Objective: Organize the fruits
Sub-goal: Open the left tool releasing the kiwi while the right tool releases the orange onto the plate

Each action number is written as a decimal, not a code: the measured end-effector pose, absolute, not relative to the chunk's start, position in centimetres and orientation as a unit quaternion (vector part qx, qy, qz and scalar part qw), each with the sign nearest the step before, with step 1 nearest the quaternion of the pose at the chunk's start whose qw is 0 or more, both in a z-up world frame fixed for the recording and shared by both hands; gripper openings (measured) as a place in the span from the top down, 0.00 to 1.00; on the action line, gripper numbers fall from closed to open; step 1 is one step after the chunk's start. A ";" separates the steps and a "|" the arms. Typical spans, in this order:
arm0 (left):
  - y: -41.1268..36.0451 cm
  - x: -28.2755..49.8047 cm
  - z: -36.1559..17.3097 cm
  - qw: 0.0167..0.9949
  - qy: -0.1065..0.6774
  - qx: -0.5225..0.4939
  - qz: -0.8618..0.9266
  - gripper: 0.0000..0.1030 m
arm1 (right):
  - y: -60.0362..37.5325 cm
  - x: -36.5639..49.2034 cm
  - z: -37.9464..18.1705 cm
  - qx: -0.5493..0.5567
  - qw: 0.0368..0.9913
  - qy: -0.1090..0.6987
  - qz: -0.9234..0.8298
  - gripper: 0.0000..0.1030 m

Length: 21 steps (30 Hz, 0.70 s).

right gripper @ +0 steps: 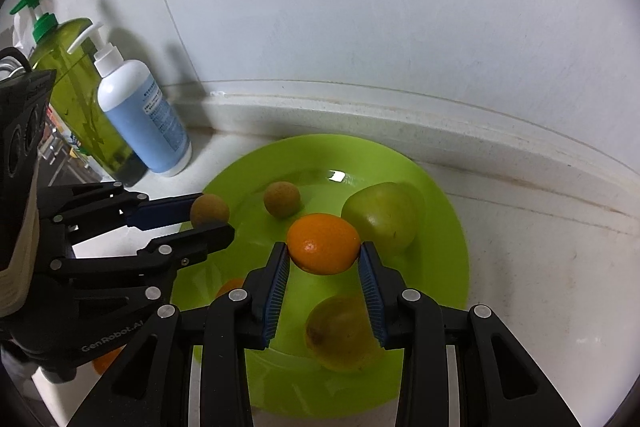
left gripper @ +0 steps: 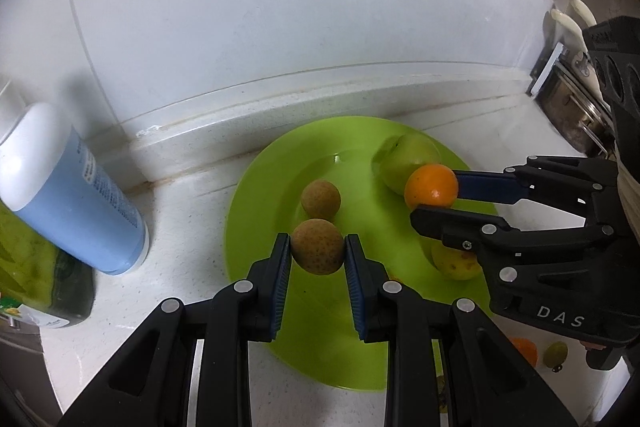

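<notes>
While both grippers hang over the lime-green plate point(left gripper: 248, 227), the left gripper point(left gripper: 317, 247) is clenched on a brown speckled fruit point(left gripper: 317, 246) above the plate's near-left part, and the right gripper point(right gripper: 323, 247) is clamped on an orange point(right gripper: 323, 243) above the plate's middle. On the plate lie a second brown fruit point(left gripper: 321, 198) near its centre, a green apple point(right gripper: 382, 217) toward its far right, and a yellowish fruit point(right gripper: 340, 333) at its near side. Left of the plate, by the wall, stand a blue pump bottle point(right gripper: 144, 119) and a green bottle point(right gripper: 76, 99).
</notes>
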<state>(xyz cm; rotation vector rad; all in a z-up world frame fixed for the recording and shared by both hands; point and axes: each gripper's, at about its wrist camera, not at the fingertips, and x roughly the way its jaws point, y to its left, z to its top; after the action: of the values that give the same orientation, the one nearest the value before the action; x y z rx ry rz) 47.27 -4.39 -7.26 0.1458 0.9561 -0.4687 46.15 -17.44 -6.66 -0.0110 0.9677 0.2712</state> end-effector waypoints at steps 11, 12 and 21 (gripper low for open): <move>-4.2 46.6 -6.4 0.864 0.449 0.066 -0.220 0.67 | -18.0 45.6 -6.5 0.010 0.879 0.462 0.121 0.60; -4.1 46.4 -6.3 0.865 0.447 0.066 -0.219 0.65 | -18.1 45.5 -6.4 0.011 0.879 0.461 0.121 0.60; -3.6 43.4 -2.5 0.887 0.406 0.074 -0.209 0.62 | -18.2 42.7 -3.3 0.019 0.899 0.422 0.119 0.60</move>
<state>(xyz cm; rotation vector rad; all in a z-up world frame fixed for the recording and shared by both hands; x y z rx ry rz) 43.35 -3.60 -2.52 0.1536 0.8439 -0.4340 42.69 -18.18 -3.35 0.0388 0.8727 0.2459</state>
